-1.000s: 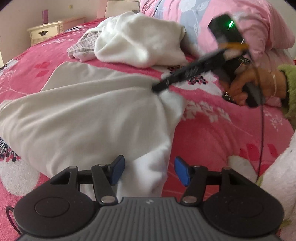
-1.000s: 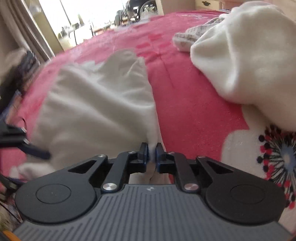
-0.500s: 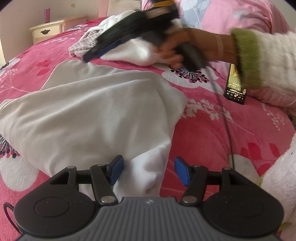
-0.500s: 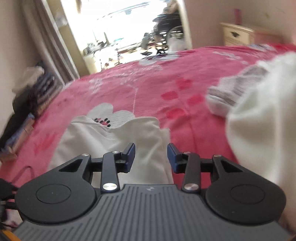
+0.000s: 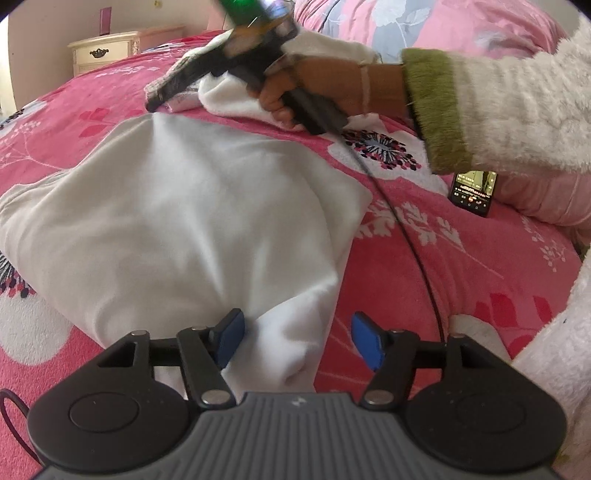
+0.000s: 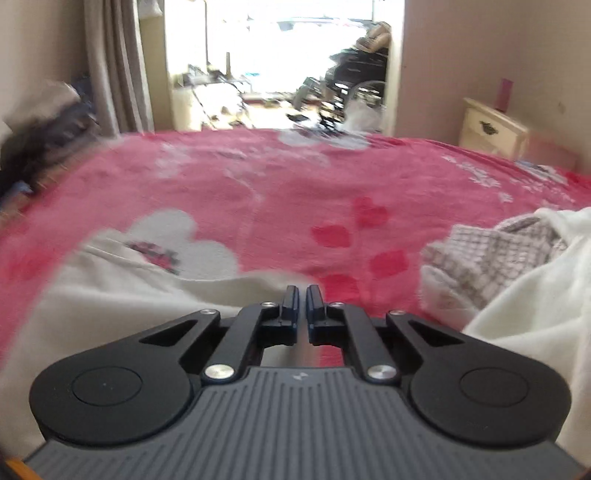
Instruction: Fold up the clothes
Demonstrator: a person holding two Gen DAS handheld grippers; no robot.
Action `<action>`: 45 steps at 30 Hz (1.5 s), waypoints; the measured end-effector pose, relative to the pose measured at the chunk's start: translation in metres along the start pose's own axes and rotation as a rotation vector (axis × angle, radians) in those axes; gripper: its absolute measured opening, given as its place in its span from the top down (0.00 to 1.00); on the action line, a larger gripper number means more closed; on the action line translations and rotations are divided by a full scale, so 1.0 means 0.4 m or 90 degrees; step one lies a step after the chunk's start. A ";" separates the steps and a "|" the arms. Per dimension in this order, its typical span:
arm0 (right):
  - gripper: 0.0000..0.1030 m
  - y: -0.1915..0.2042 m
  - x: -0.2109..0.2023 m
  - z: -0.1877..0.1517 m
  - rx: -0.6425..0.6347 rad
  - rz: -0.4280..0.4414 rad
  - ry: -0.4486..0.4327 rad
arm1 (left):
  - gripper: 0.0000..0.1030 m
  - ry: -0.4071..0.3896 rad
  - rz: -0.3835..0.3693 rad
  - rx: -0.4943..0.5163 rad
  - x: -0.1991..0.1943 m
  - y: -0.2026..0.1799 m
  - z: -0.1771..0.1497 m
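Observation:
A white garment lies half folded on the pink floral bedspread. My left gripper is open, its blue pads either side of the garment's near corner, not gripping it. My right gripper is shut and empty, above the garment's far edge; in the left wrist view it hovers at that far edge, held by a hand in a fluffy sleeve. A pile of other clothes, a cream fleece and a checked cloth, lies just beyond.
A phone with its screen lit lies on the bedspread by the pink pillows. A cream nightstand stands at the bed's far corner. A cable trails from the right gripper across the bed. A doorway and curtain lie beyond the bed.
My right gripper let go of the garment's corner, opened, moved across to the garment's far edge by the clothes pile and shut again empty. My left gripper stayed open in place.

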State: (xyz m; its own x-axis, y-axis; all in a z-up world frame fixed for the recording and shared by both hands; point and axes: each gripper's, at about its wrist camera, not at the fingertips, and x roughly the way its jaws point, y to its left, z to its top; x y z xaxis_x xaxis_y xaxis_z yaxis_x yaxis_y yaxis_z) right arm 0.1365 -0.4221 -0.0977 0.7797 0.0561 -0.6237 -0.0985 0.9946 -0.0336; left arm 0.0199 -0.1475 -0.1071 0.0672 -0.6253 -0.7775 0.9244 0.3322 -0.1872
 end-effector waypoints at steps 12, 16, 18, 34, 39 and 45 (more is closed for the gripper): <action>0.94 -0.059 -0.262 -0.061 0.121 0.163 0.001 | 0.34 -0.008 -0.017 -0.014 -0.007 0.018 0.000; 0.92 0.027 -0.301 -0.136 0.012 0.223 0.098 | 0.34 -0.010 -0.008 0.002 -0.008 0.008 -0.003; 0.92 0.019 -0.267 -0.193 0.016 0.151 0.146 | 0.34 -0.009 0.002 0.009 -0.010 0.000 0.000; 0.72 0.060 -0.441 -0.338 0.151 0.112 0.145 | 0.34 -0.007 0.088 0.069 -0.061 -0.062 -0.037; 0.97 0.078 -0.472 -0.329 0.105 0.076 0.107 | 0.39 -0.002 0.124 0.115 -0.069 -0.093 -0.052; 1.00 0.017 -0.450 -0.349 0.099 0.012 0.128 | 0.44 -0.002 0.174 0.181 -0.074 -0.129 -0.075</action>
State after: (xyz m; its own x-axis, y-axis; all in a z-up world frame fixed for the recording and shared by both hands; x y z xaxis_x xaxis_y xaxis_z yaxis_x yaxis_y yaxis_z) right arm -0.0910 -0.4378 -0.0947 0.6381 0.0715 -0.7666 -0.0038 0.9960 0.0898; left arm -0.0411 -0.1249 -0.0925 0.3262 -0.5429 -0.7739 0.9393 0.2784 0.2006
